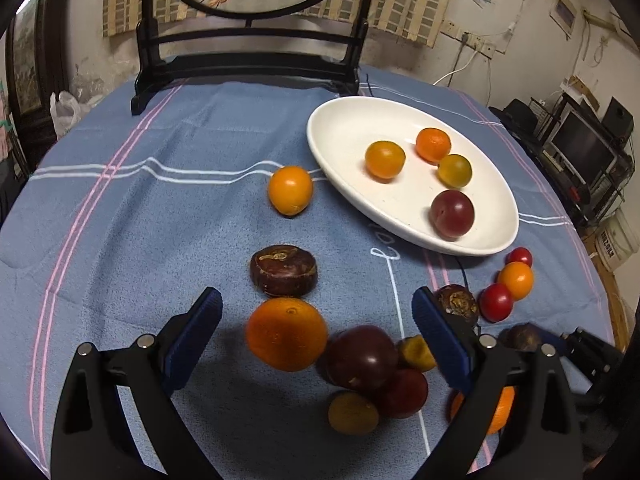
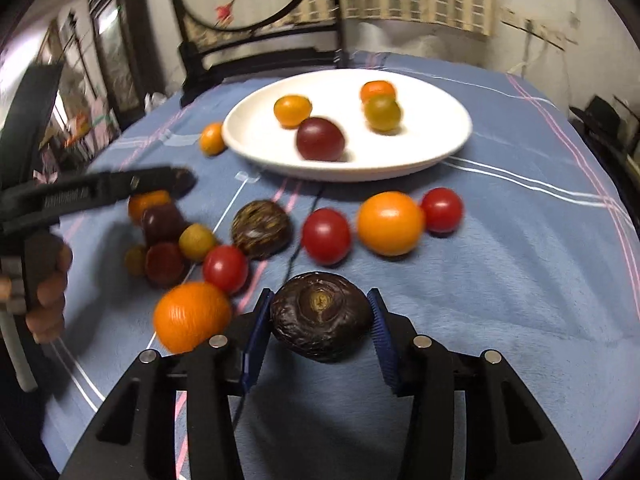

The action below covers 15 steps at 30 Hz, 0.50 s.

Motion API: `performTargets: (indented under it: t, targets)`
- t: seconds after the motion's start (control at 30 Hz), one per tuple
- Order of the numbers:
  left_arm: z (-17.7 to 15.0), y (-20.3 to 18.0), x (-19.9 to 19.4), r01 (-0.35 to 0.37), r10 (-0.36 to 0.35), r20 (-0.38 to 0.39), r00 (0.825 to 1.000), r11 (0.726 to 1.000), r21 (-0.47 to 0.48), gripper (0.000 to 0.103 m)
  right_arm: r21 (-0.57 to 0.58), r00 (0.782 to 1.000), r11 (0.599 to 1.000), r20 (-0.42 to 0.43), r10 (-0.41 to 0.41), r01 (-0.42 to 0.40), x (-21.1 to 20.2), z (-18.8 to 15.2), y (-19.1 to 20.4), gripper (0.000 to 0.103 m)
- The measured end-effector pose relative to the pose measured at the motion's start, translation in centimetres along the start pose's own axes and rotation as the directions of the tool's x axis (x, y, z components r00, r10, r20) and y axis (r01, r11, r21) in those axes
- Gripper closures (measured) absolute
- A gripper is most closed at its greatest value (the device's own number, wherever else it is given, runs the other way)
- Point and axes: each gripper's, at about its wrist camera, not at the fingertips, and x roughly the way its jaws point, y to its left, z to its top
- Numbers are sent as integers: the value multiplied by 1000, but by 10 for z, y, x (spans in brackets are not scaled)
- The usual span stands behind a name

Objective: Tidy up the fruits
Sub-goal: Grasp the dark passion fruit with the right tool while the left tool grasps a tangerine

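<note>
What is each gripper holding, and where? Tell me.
Right gripper: closed on the dark brown water chestnut, pads on its left and right sides. Left gripper: open, holding nothing.

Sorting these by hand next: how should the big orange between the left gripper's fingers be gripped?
Grip the orange across its widest middle, coming from above and the near side with the open left gripper. It is round, so off-centre pads would slip; the dark plum crowds one flank.

Both wrist views face plate [image 1: 416, 236], perhaps closely.
</note>
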Motion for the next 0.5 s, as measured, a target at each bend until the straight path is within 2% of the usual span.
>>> performTargets:
  t: [0.17,0.4,0.5]
  targets:
    - [-8,-18,-10,28,-30,22,999,996,80,10,72,999,997,29,-27,25,-7,2,-23,55]
    - [-43,-51,-32,111,-108,-23,994,977,184,9,132,996,990,64,-54,45,-18,2,-39,55]
    - [-60,-65,-33,141,-128,-72,989,966,216,9,139,996,989,64,-57,47,-19,1,-41,55]
